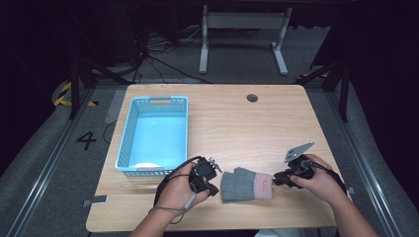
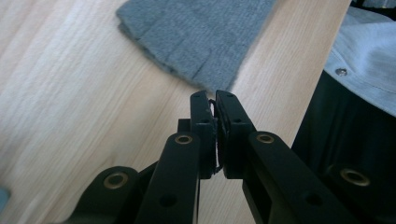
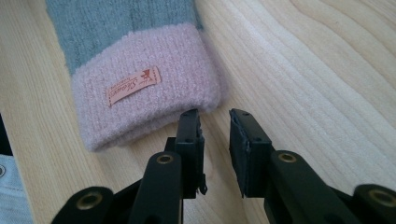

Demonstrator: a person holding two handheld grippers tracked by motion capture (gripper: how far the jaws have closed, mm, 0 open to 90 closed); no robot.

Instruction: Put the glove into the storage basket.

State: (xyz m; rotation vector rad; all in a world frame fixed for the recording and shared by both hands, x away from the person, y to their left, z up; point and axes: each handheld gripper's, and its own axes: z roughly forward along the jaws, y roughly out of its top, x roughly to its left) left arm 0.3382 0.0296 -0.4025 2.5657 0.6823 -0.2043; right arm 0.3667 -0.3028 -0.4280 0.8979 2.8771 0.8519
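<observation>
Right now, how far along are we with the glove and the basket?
Early. Nothing is done: the grey glove lies flat on the table. In hand: the right gripper, jaws open, nears its pink cuff; the left gripper is shut nearby. Probably left: gripping and moving it to the blue basket.

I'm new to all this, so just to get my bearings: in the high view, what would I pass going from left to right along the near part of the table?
Blue basket → left gripper → grey and pink glove → right gripper.
</observation>
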